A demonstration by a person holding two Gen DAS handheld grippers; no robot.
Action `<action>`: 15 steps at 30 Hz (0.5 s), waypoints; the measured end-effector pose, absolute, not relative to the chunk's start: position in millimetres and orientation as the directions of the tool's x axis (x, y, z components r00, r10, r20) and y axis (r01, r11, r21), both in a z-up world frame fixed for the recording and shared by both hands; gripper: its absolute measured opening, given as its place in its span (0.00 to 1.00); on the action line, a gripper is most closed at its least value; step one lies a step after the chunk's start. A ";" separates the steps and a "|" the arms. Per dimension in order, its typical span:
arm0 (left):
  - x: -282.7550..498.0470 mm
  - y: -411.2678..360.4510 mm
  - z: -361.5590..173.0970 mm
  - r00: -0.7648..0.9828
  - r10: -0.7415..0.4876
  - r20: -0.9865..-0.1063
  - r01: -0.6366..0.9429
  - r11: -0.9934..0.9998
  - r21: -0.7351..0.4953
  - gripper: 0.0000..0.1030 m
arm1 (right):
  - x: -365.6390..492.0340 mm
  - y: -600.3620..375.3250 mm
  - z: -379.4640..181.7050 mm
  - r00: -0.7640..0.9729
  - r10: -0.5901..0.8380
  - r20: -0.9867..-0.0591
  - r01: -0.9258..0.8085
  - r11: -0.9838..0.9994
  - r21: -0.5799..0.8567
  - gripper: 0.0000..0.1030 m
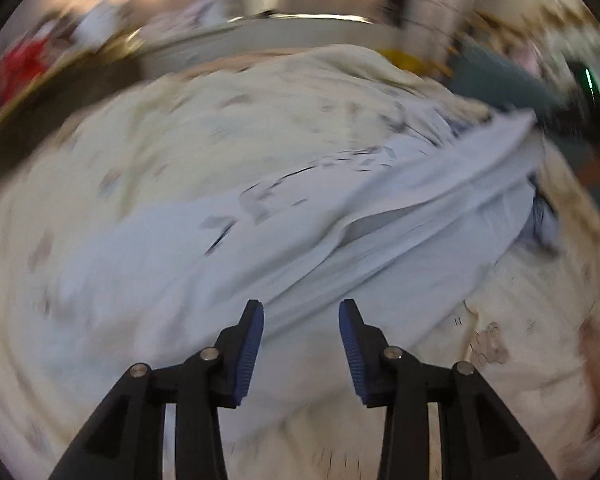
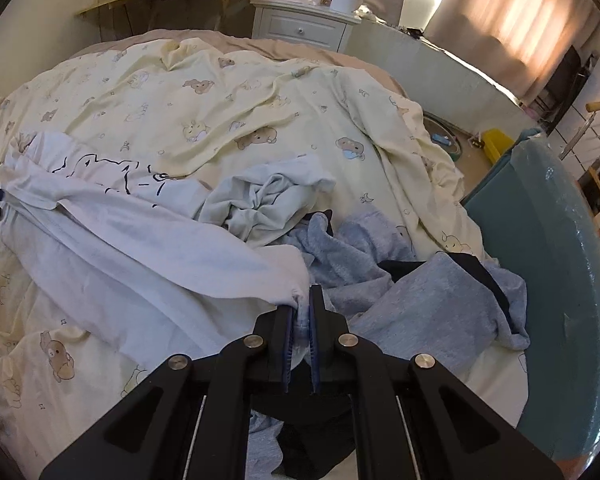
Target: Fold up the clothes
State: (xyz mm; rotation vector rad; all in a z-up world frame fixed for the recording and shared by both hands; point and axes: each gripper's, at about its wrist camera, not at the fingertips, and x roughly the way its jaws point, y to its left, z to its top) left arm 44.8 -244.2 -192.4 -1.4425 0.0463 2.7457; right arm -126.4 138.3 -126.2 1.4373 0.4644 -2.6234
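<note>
The folding is only at its start: the white garment (image 2: 112,240) lies stretched but unfolded on the bed (image 2: 260,92), the right gripper (image 2: 303,312) pinches its corner, the left gripper (image 1: 301,312) hangs half-open and empty above it, and the heap of clothes (image 2: 400,280) beside it waits untouched.

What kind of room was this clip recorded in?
Most likely a bedroom in a home. A bed with a cream bear-print duvet fills the view, a white nightstand stands at its far side, and curtains hang over a lit window.
</note>
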 end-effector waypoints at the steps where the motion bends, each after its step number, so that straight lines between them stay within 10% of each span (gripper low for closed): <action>1: 34.5 -237.0 -197.5 -0.570 0.012 -0.822 -0.065 -0.997 0.031 0.39 | -126.5 138.0 -126.6 -0.543 0.042 -0.839 0.247 -0.947 -0.208 0.06; 9: -25.9 -202.1 -233.0 -0.603 -0.178 -0.778 -0.067 -0.960 0.272 0.39 | -124.5 135.7 -129.1 -0.536 -0.002 -0.844 0.277 -0.945 -0.173 0.06; 15: -37.5 -207.6 -237.7 -0.549 -0.031 -0.835 -0.136 -0.983 0.125 0.39 | -125.9 140.3 -125.4 -0.545 -0.021 -0.838 0.285 -0.945 -0.161 0.06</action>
